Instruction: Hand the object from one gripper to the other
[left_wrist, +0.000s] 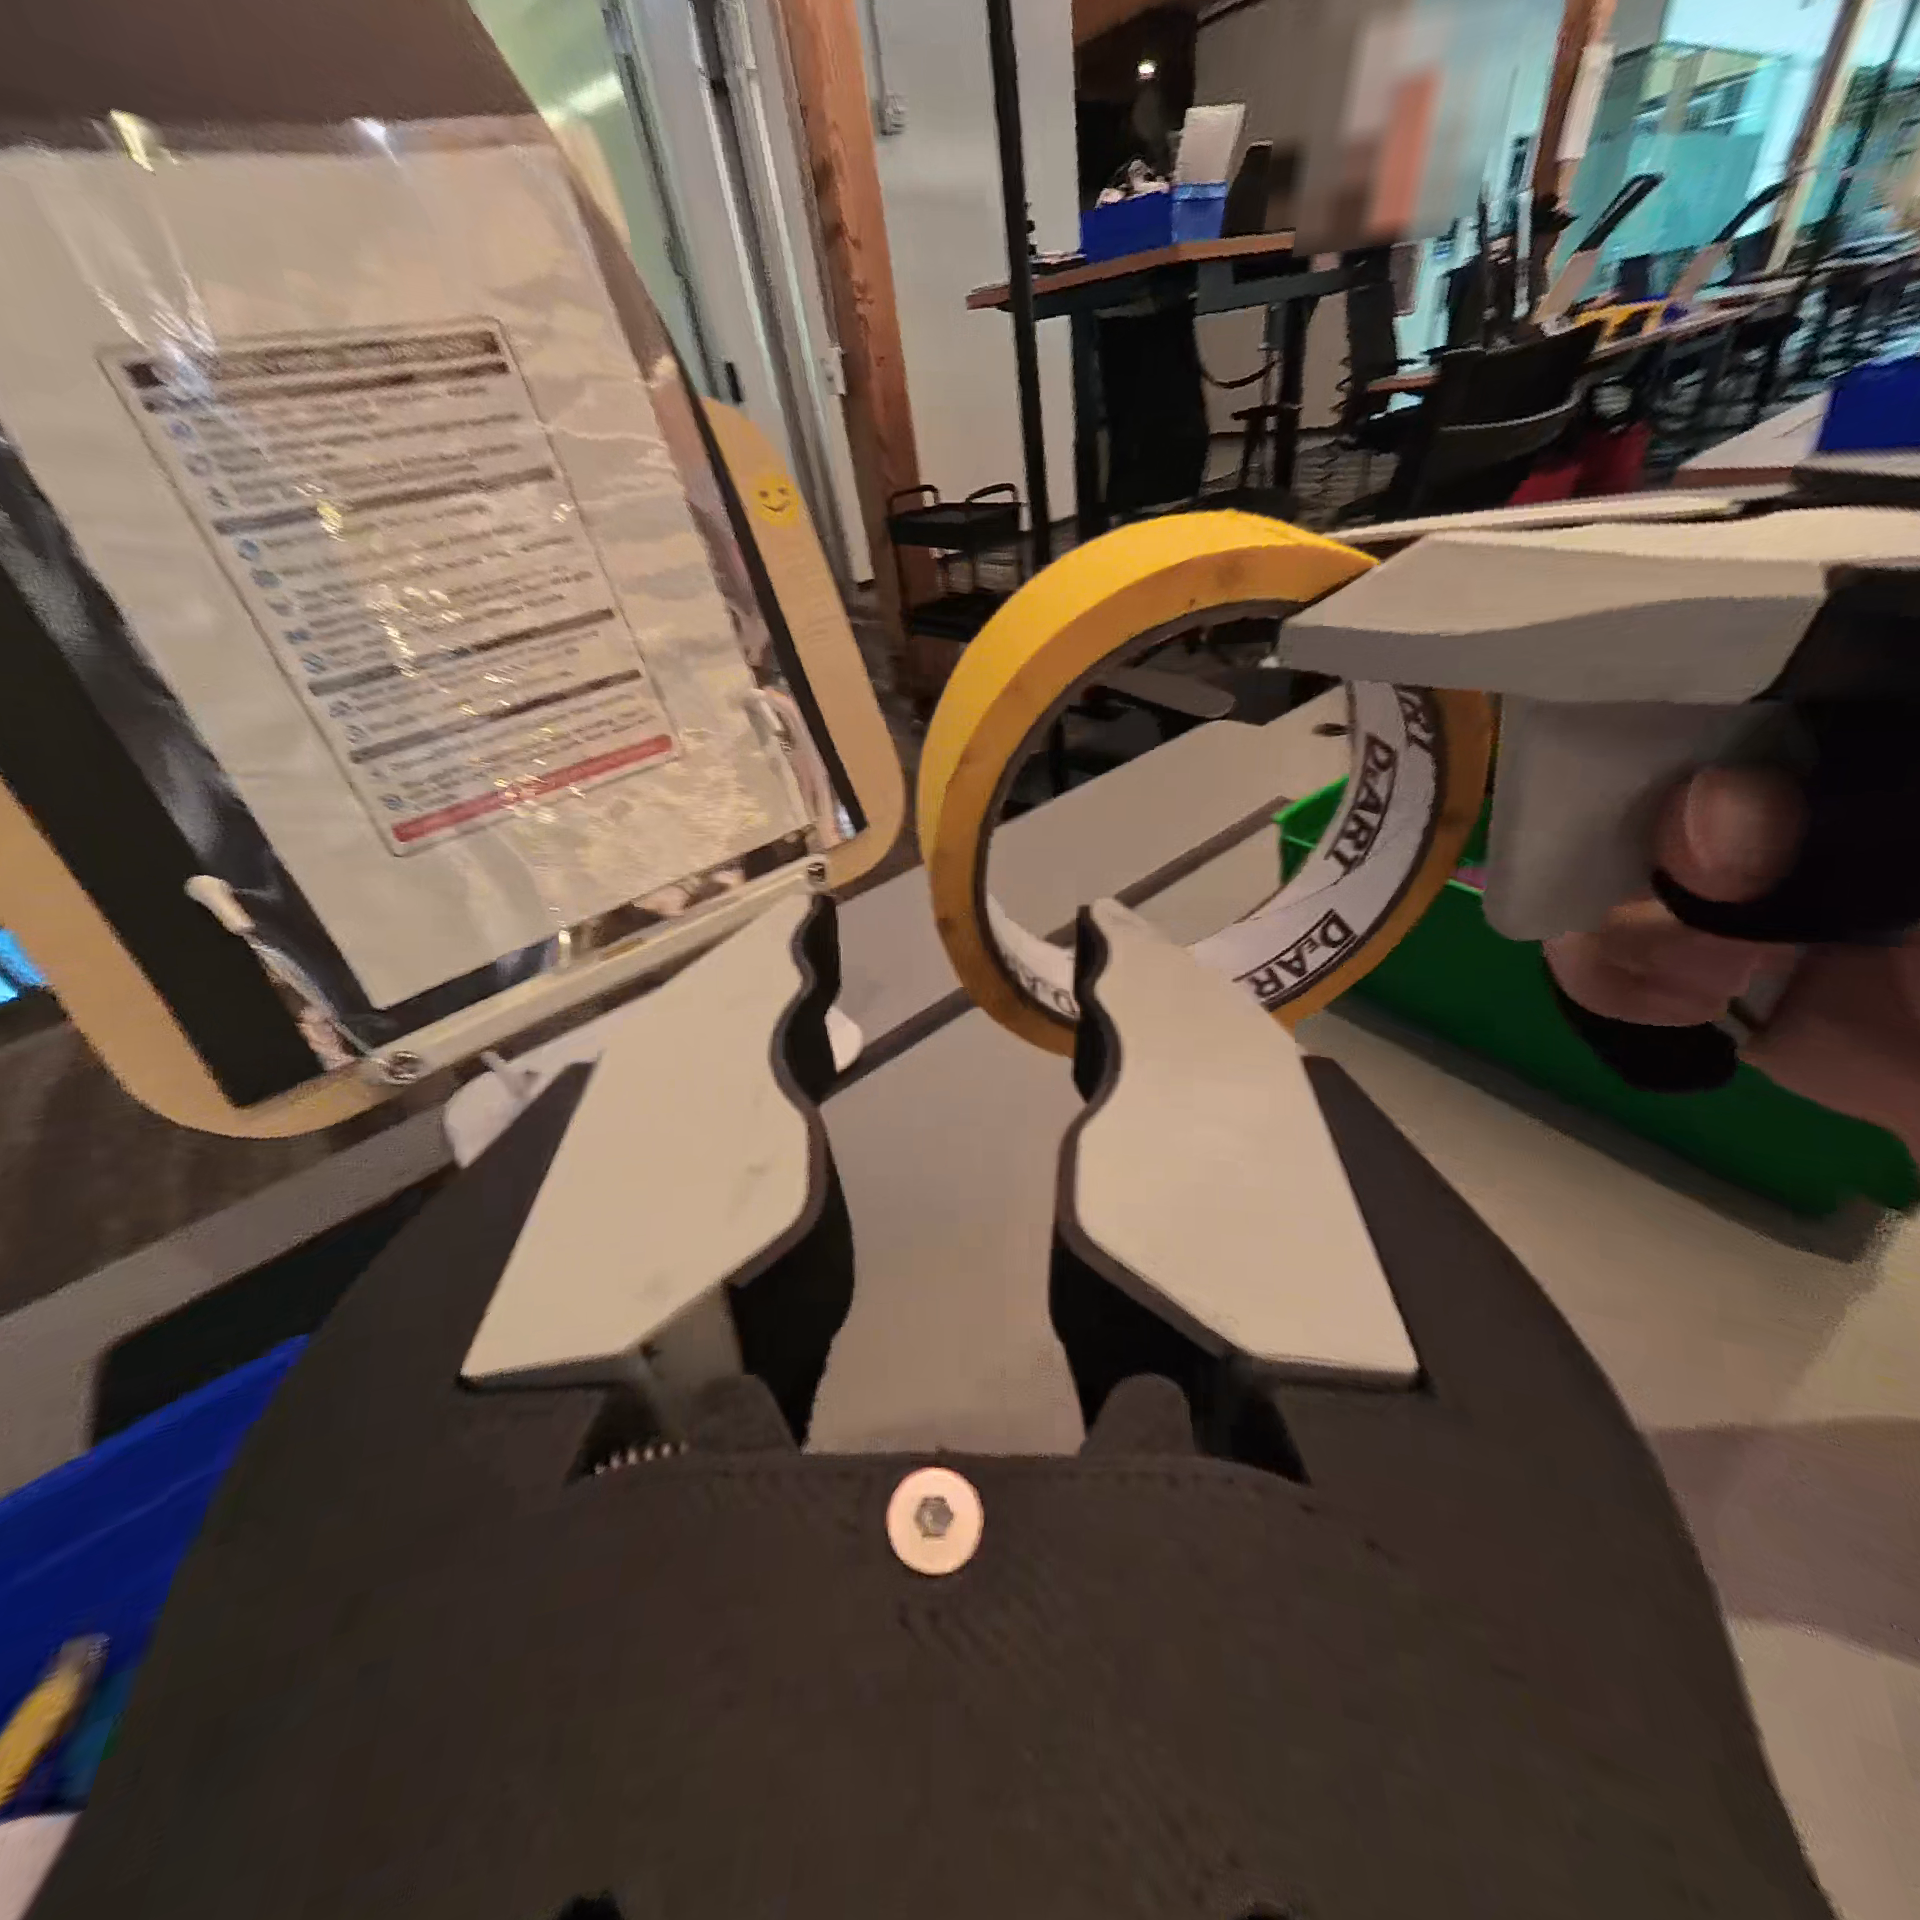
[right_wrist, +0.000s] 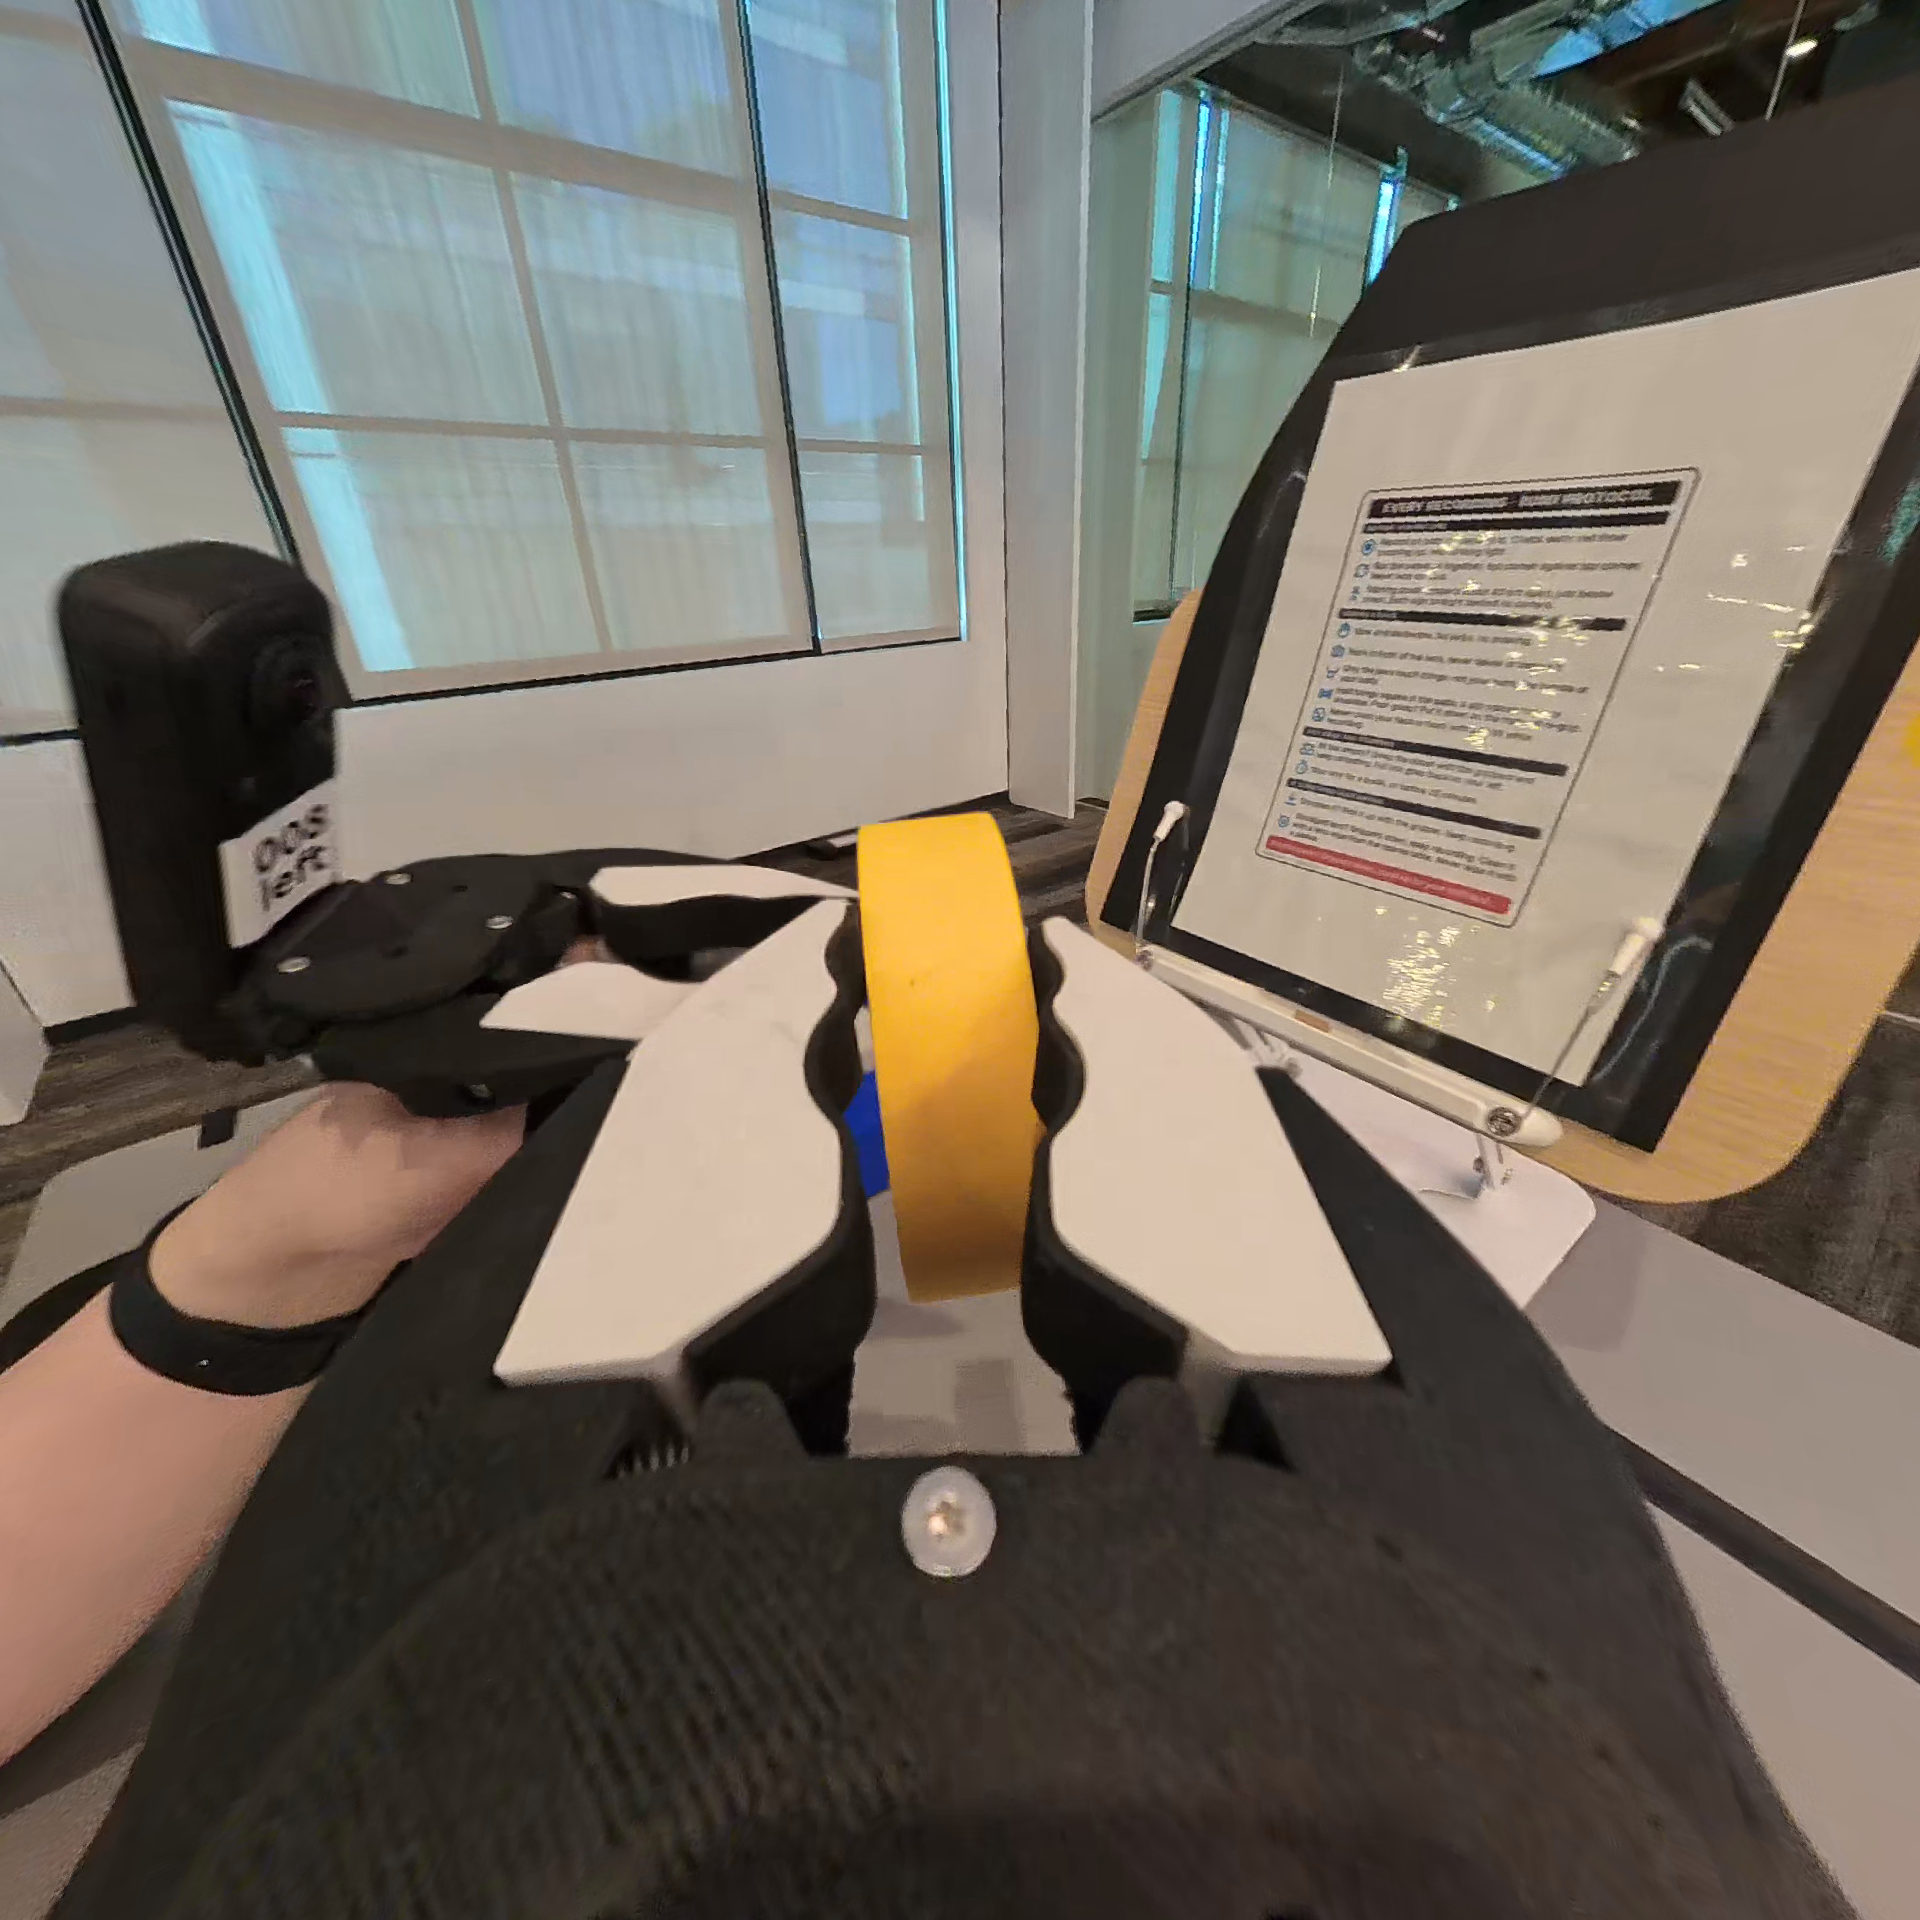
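The right gripper (right_wrist: 940, 997) clenches the yellow masking tape roll (right_wrist: 948, 1049) on its flat sides, standing on edge in mid-air. The left gripper (left_wrist: 951, 956) (jaws parted, empty) sits just left of the roll's lower rim, not yet straddling it.

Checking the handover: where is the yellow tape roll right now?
The tape roll is clamped upright between the right gripper fingers, held above the table; in the left wrist view it sits just right of the open left gripper tips.

Tilted sign stand (left_wrist: 416, 644) blocks left; green bin (left_wrist: 1558, 1049) below right.
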